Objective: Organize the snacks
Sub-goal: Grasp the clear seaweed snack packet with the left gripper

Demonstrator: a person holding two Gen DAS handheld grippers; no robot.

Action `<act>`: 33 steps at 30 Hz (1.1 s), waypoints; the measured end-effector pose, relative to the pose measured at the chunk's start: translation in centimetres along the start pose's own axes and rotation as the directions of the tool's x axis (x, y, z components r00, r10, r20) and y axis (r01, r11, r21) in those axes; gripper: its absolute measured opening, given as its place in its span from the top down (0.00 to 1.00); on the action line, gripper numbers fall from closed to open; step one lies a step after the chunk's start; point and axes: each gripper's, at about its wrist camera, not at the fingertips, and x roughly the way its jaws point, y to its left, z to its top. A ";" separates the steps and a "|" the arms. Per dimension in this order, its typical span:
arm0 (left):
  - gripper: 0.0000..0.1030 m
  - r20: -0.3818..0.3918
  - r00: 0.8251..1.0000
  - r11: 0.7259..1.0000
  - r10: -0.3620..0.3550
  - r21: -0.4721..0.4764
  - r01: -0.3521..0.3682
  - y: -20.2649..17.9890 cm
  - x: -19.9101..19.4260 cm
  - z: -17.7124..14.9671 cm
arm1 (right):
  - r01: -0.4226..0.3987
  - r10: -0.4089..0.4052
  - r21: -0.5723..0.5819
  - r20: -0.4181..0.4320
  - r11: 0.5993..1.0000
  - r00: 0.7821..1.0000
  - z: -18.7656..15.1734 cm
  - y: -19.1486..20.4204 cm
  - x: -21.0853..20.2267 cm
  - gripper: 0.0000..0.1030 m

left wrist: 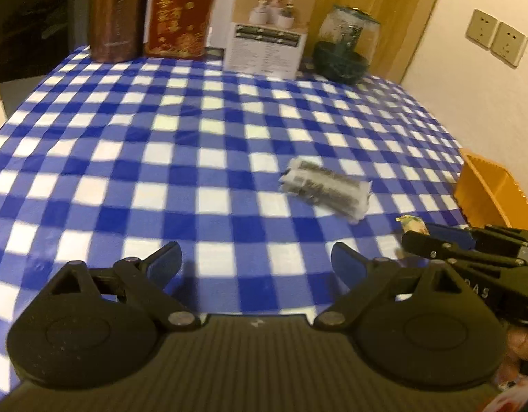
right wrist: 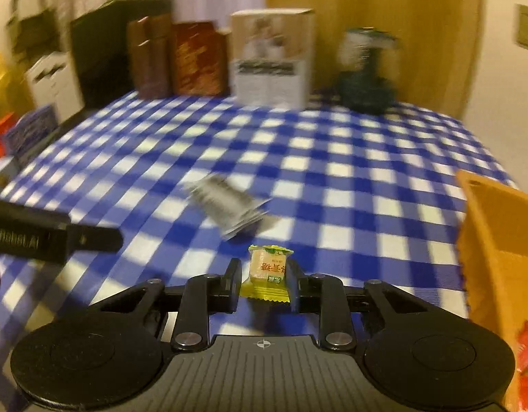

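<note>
My right gripper (right wrist: 264, 276) is shut on a small yellow-green wrapped snack (right wrist: 266, 274), held just above the blue checked tablecloth (right wrist: 332, 158). The left wrist view shows that snack (left wrist: 413, 225) poking out of the right gripper (left wrist: 432, 237) at the right edge. A grey and white wrapped snack (left wrist: 327, 187) lies on the cloth ahead of my left gripper (left wrist: 255, 261), whose jaws stand wide open with nothing between them. In the right wrist view this grey snack (right wrist: 229, 202) lies just beyond the held one. An orange bin (right wrist: 497, 240) stands at the right.
Along the table's far edge stand a brown tin (left wrist: 114, 22), a red box (left wrist: 179, 15), a white carton (left wrist: 269, 24) and a glass jar on a dark base (left wrist: 346, 44). Red packets (right wrist: 526, 353) lie in the orange bin (left wrist: 487, 189). Bags and boxes (right wrist: 40, 79) crowd the left side.
</note>
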 end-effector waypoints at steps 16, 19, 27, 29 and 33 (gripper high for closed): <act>0.10 -0.044 0.990 0.988 -0.132 0.073 0.135 -4.4 6.6 3.7 | 0.074 -0.077 0.122 0.024 0.990 0.997 0.4 -3.4 -0.6 0.73; 0.11 -0.053 0.987 0.986 -0.153 0.062 0.156 -5.2 7.1 4.0 | 0.079 -0.083 0.130 0.031 0.988 0.996 0.5 -3.5 -0.7 0.73; 0.12 -0.045 0.989 0.989 -0.144 0.012 0.145 -6.3 9.2 4.6 | 0.105 -0.113 0.154 0.042 0.982 0.993 0.5 -4.0 -0.9 0.73; 0.15 -0.041 0.992 0.992 -0.118 0.034 0.120 -6.9 9.7 4.7 | 0.109 -0.116 0.156 0.041 0.982 0.992 0.5 -4.0 -0.9 0.73; 0.33 -0.037 0.997 0.996 -0.068 0.053 0.070 -7.4 10.1 5.1 | 0.107 -0.114 0.152 0.036 0.983 0.993 0.4 -3.9 -0.8 0.73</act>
